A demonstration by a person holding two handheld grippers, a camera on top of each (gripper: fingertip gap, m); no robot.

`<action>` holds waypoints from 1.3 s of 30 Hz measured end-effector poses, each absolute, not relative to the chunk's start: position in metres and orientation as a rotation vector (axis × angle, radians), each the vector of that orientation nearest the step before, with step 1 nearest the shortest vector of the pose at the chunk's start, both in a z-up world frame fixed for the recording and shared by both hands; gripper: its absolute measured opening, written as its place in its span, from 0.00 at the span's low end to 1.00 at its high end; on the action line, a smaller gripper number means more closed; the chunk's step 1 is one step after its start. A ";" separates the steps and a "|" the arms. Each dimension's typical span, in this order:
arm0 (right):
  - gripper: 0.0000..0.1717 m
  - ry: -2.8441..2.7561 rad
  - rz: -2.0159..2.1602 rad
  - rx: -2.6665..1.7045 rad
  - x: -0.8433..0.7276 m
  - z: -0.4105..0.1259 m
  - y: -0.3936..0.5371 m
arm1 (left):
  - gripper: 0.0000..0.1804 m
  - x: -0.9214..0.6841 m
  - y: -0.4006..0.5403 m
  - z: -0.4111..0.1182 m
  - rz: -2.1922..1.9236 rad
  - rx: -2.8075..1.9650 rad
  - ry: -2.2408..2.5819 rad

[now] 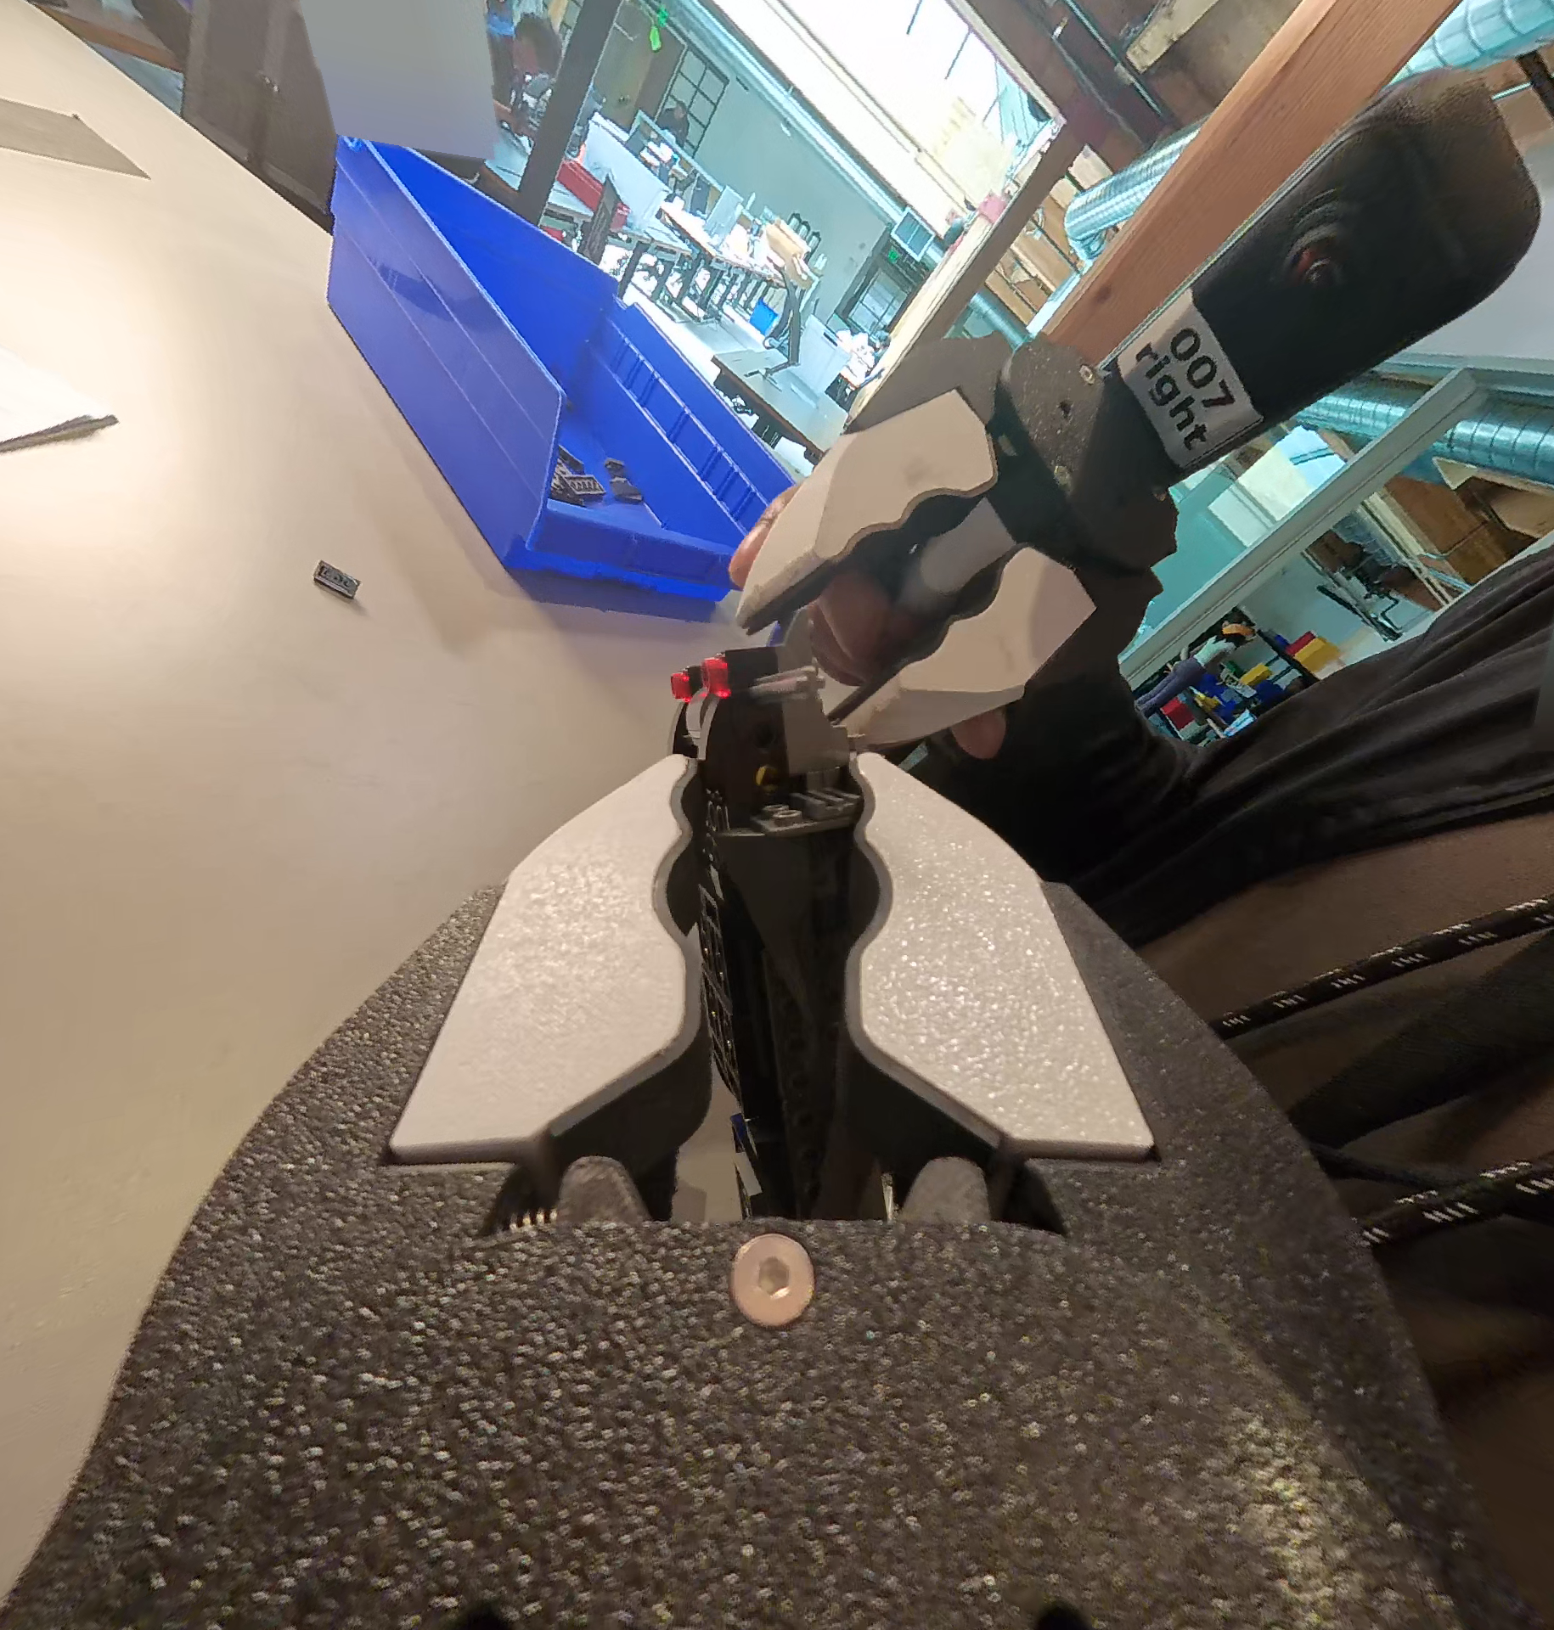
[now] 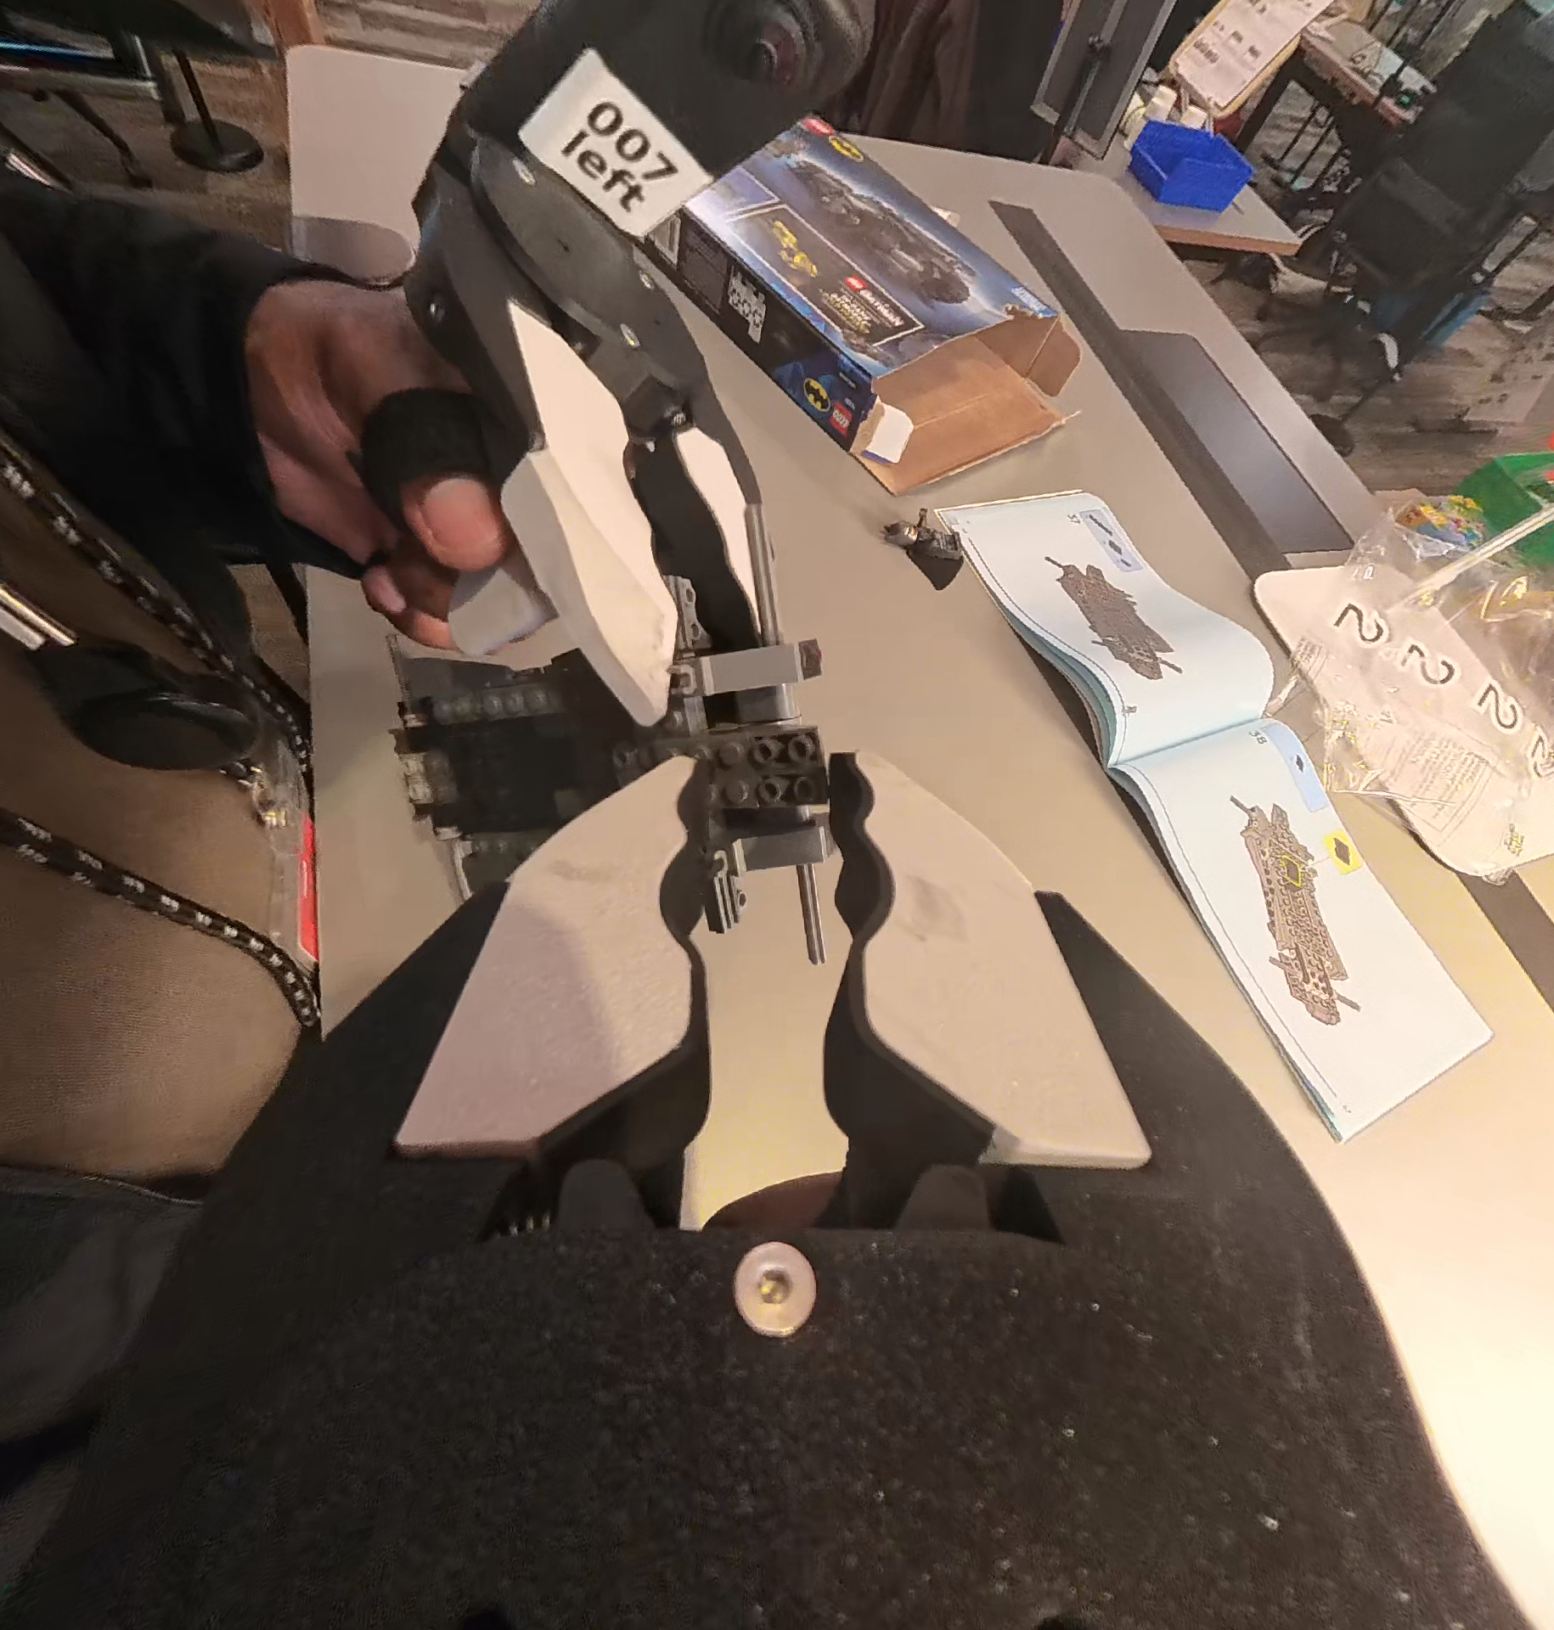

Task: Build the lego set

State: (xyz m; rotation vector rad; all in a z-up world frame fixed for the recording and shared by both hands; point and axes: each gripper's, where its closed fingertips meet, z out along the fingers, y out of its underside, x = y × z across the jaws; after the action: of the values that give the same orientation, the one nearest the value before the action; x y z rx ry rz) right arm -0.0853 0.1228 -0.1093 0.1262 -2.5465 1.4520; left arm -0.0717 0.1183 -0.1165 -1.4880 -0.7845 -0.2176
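Observation:
My left gripper (image 1: 769, 776) is shut on a black and grey brick vehicle model (image 1: 756, 732) and holds it off the table. The model's end, with two red studs (image 1: 703, 679), sticks out past the fingertips. In the right wrist view the left gripper (image 2: 694, 653) clamps the same model (image 2: 491, 767) from above. My right gripper (image 2: 756, 763) is open, and its fingers straddle the model's studded black end. A thin gap shows at the right pad. A grey axle (image 2: 810, 908) runs between the jaws. In the left wrist view the right gripper (image 1: 800, 670) reaches in from the upper right.
A blue bin (image 1: 456, 335) with several dark pieces stands on the beige table, and a small dark plate (image 1: 338, 580) lies near it. An opened set box (image 2: 844, 291), an open instruction booklet (image 2: 1197, 750), a small figure (image 2: 919, 538) and numbered plastic bags (image 2: 1462, 661) lie on the table.

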 end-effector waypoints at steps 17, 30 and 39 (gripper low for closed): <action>0.14 -2.612 1.458 0.172 -0.079 -0.110 0.125 | 0.17 -0.066 0.119 -0.115 -0.202 -1.513 -0.758; 0.12 -2.624 1.477 0.195 -0.076 -0.110 0.125 | 0.17 -0.062 0.121 -0.114 -0.216 -1.501 -0.746; 0.11 -2.613 1.499 0.197 -0.076 -0.108 0.127 | 0.17 -0.063 0.123 -0.113 -0.223 -1.494 -0.738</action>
State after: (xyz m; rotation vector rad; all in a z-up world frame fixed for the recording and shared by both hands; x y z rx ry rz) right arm -0.0759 0.1266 -0.1084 0.1974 -2.6133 1.4994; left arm -0.0631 0.1225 -0.1127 -1.4944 -0.7384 -0.2233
